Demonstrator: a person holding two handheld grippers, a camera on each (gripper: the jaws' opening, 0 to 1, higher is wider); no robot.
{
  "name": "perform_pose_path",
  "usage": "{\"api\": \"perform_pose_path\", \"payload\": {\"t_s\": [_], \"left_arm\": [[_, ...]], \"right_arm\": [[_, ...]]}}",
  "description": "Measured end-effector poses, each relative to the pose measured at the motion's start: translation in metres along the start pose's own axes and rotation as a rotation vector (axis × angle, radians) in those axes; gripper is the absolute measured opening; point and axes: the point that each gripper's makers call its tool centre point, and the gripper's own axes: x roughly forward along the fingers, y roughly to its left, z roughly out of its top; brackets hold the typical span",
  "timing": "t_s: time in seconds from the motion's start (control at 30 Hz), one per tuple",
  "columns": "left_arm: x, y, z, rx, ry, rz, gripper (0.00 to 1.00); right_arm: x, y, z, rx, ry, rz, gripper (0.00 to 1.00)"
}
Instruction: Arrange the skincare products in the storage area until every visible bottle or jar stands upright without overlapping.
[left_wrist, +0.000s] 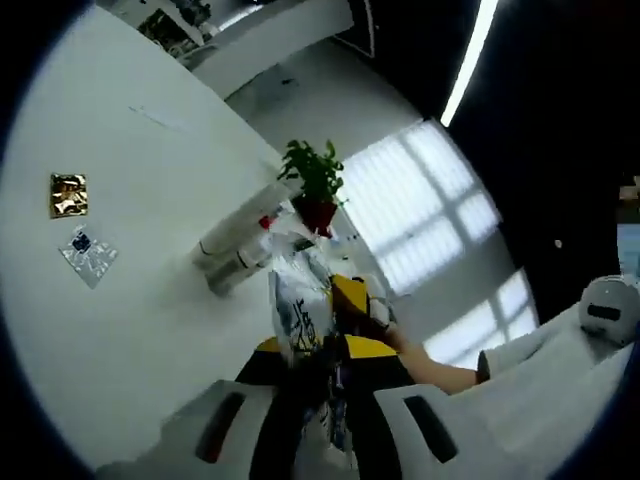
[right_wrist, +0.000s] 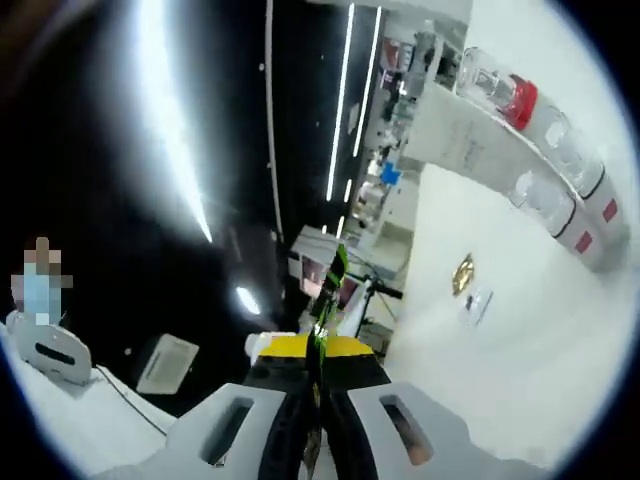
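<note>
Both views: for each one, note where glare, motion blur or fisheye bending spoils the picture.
Left gripper view: the white table is bright and washed out, the packet near the tool is smeared, the potted plant fairly sharp. Right gripper view: ceiling lights streak into glare, the shelf of bottles bends with the lens, edges blurred.

Potted plant (left_wrist: 314, 180) in a red pot, gold foil packet (left_wrist: 68, 194) (clear sachet (left_wrist: 88, 254) just beside) on white table (left_wrist: 120, 330)

I can read no text here: markings on the white box (right_wrist: 462, 140) and the printed pouch (left_wrist: 298, 300) blur beyond recognition.
</note>
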Motion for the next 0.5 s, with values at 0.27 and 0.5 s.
{"api": "perform_pose_path", "payload": {"t_s": [0.27, 0.5], "left_arm": [[0.009, -0.002, 0.019, -0.093, -0.214, -0.027, 0.29], [0.014, -0.01, 0.027, -0.181, -0.411, -0.025, 0.22]], "right_arm": [[-0.002, -0.006, 0.023, 0.106, -0.231, -0.039, 0.01], [0.003, -0.002, 0.029, 0.166, -0.383, -0.047, 0.01]]}}
